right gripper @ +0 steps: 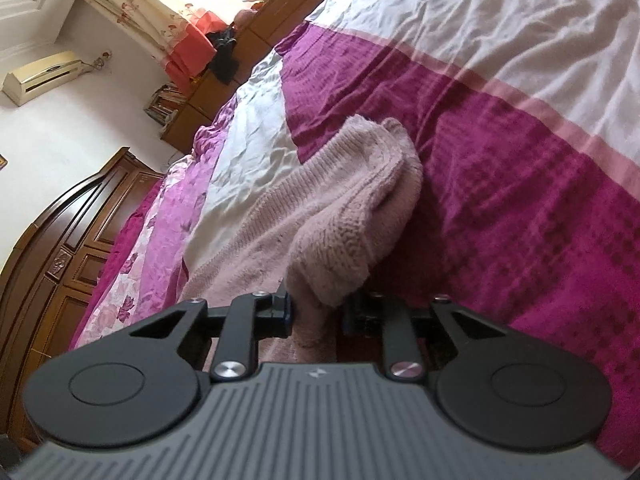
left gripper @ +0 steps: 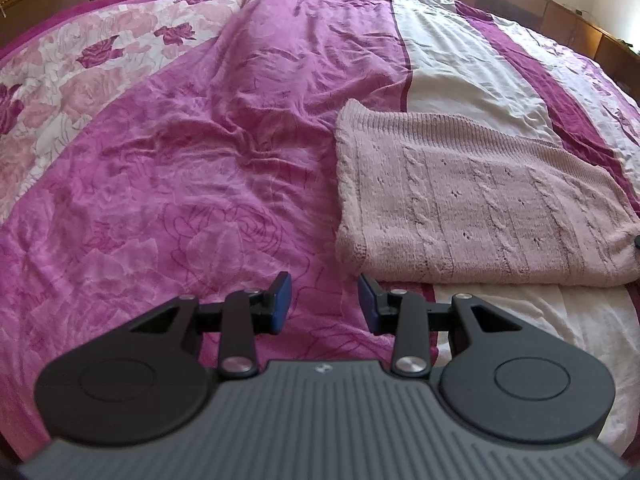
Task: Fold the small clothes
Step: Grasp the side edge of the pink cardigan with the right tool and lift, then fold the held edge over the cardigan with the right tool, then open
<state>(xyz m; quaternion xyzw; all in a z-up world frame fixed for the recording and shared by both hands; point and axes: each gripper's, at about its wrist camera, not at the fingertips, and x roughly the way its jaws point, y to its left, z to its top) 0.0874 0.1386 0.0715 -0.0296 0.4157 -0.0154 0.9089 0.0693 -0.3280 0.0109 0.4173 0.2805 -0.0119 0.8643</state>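
A pale pink cable-knit sweater [left gripper: 480, 208] lies folded into a flat rectangle on the bed. In the left wrist view my left gripper [left gripper: 325, 304] hovers open just short of the sweater's near left corner, its blue pads [left gripper: 282, 300] bare over the pink bedspread [left gripper: 180, 180]. In the right wrist view the sweater [right gripper: 340, 216] bunches up in a thick fold at its right end. My right gripper [right gripper: 318, 312] is shut on that fold, with knit fabric filling the space between its fingers. A small part of the right gripper [left gripper: 637, 241] shows at the sweater's right edge.
The bedspread [right gripper: 520, 200] has magenta, white and floral bands and is wrinkled. A dark wooden wardrobe [right gripper: 60, 260] stands beside the bed. A wooden ledge [right gripper: 280, 4] runs under the window, with curtains [right gripper: 160, 12] and stacked books [right gripper: 166, 104].
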